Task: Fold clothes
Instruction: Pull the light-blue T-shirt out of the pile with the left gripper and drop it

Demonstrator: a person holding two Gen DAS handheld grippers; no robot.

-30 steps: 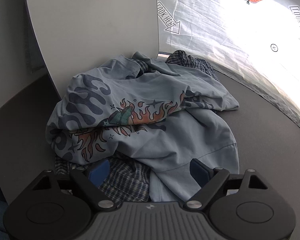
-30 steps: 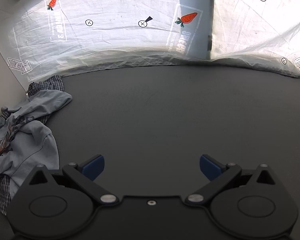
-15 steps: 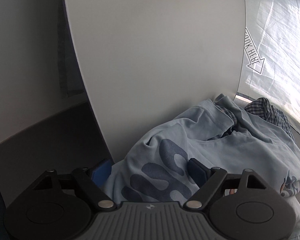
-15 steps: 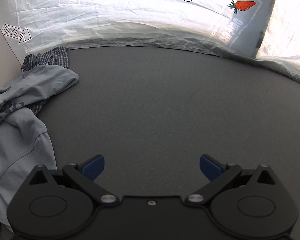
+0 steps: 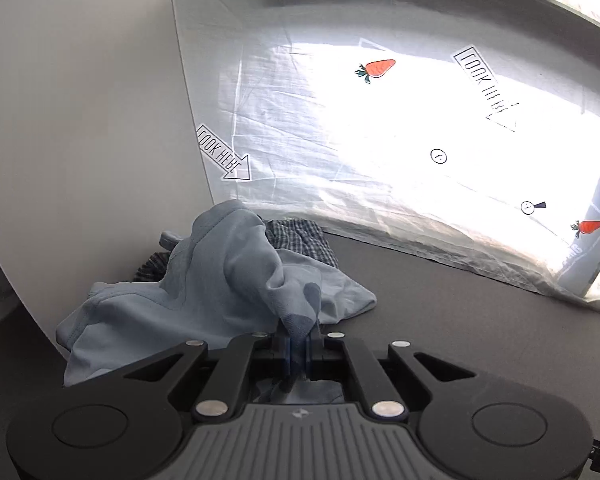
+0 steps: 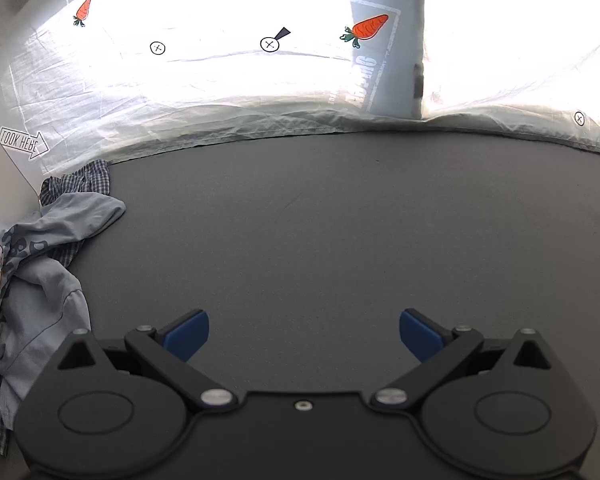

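A light blue printed T-shirt (image 5: 220,280) lies crumpled on the dark table by the left wall. My left gripper (image 5: 298,350) is shut on a fold of it and the cloth is drawn up into a ridge toward the jaws. A checked garment (image 5: 300,240) lies partly under the shirt. In the right wrist view the shirt (image 6: 40,272) and the checked garment (image 6: 84,180) sit at the far left. My right gripper (image 6: 304,334) is open and empty above bare table, to the right of the pile.
A white wall panel (image 5: 80,140) stands left of the pile. A white sheet with carrot and arrow prints (image 5: 380,140) hangs along the table's far edge (image 6: 300,136). The dark table (image 6: 340,220) stretches to the right.
My left gripper has shut on a fold of the blue T-shirt and turned right, pulling the cloth up. My right gripper has shifted only a little and stayed open.
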